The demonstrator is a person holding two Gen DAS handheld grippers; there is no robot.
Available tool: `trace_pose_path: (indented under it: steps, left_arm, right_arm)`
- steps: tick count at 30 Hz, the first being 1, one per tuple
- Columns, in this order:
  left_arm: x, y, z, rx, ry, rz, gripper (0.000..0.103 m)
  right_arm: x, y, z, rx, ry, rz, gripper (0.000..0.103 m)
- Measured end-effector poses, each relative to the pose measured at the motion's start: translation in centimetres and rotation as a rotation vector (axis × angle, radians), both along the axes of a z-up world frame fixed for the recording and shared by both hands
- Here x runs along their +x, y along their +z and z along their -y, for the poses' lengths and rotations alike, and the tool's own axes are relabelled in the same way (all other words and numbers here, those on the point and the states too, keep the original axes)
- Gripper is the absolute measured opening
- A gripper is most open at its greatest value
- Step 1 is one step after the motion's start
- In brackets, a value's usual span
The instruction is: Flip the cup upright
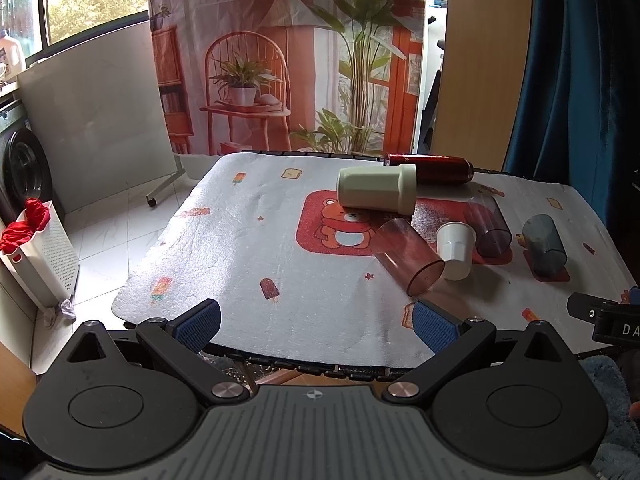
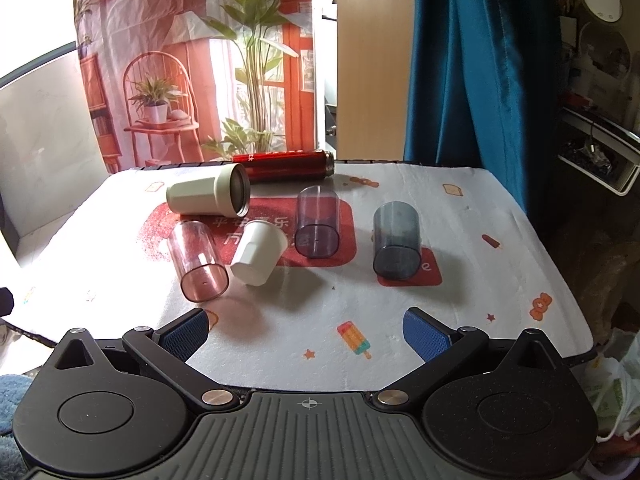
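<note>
I see six smooth cylinders lying toppled on the fleecy printed cloth (image 2: 460, 280), the small faceted white cup (image 2: 256, 256) at my right gripper's (image 2: 306, 332) eleven o'clock, while both it and my left gripper (image 1: 316, 324) gape wide, empty, above the near edge.

A table (image 2: 520, 240) under a printed cloth (image 2: 320, 312) carries six toppled cups (image 2: 256, 256).
</note>
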State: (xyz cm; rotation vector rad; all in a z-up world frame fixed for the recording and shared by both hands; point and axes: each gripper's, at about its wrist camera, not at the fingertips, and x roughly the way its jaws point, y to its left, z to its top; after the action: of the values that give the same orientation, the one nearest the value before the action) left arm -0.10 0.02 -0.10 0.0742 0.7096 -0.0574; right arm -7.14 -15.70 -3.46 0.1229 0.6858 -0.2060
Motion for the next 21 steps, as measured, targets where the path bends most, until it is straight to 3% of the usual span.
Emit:
trace_pose_path:
  steps: [21]
  left_arm:
    - [0.8,-1.1,-0.4,-0.014,-0.006,-0.057,0.103]
  right_arm:
    - [0.4,-0.8,0.1,0.006,-0.002,-0.013,0.103]
